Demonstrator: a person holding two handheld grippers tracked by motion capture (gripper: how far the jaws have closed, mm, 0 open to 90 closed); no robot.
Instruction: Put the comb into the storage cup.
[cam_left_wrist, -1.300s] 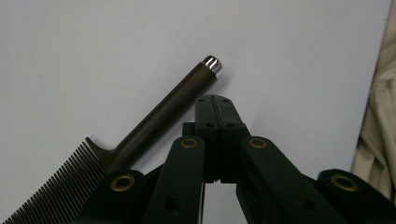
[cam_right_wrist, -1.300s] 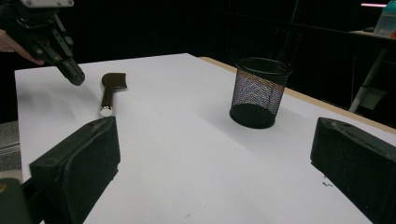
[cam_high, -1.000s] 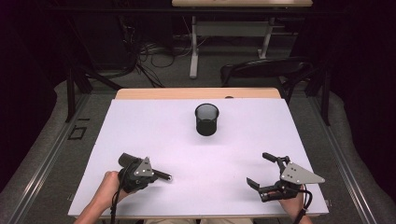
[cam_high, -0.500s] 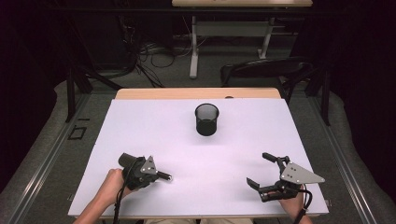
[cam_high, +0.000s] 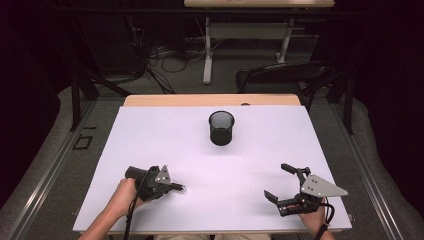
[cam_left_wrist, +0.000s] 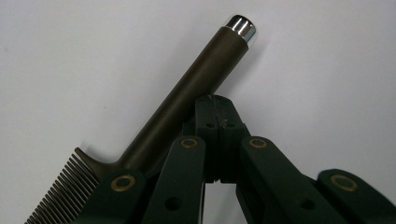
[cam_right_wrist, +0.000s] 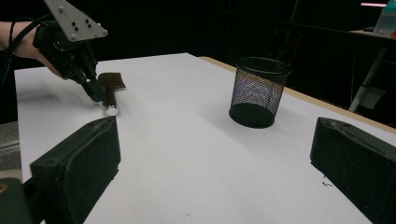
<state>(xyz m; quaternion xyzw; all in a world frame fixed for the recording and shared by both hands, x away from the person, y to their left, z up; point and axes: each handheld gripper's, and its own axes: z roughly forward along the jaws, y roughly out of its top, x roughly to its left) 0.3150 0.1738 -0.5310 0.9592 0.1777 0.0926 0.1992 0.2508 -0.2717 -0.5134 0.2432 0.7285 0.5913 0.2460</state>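
A dark brown comb (cam_left_wrist: 187, 98) with a silver-capped handle (cam_high: 178, 188) lies flat on the white table (cam_high: 150, 130) at the front left. My left gripper (cam_left_wrist: 215, 114) is shut, its closed tips resting against the side of the comb's handle with nothing between the jaws. The right gripper view also shows the left gripper (cam_right_wrist: 95, 91) touching the comb (cam_right_wrist: 111, 95). At the front right my right gripper (cam_high: 276, 180) sits low over the table, open and empty (cam_right_wrist: 215, 177). A black mesh pen cup (cam_high: 221, 128) stands upright at the table's middle back (cam_right_wrist: 258, 91).
The table's wooden back edge (cam_high: 210, 100) runs behind the cup. Beyond it stand a dark chair (cam_high: 285, 75) and a desk frame with cables on the floor. A bottle (cam_right_wrist: 385, 18) stands on a far desk.
My left hand has shifted slightly to the right and rolled, so its grey plate looks narrower. The right gripper, comb and cup have stayed put.
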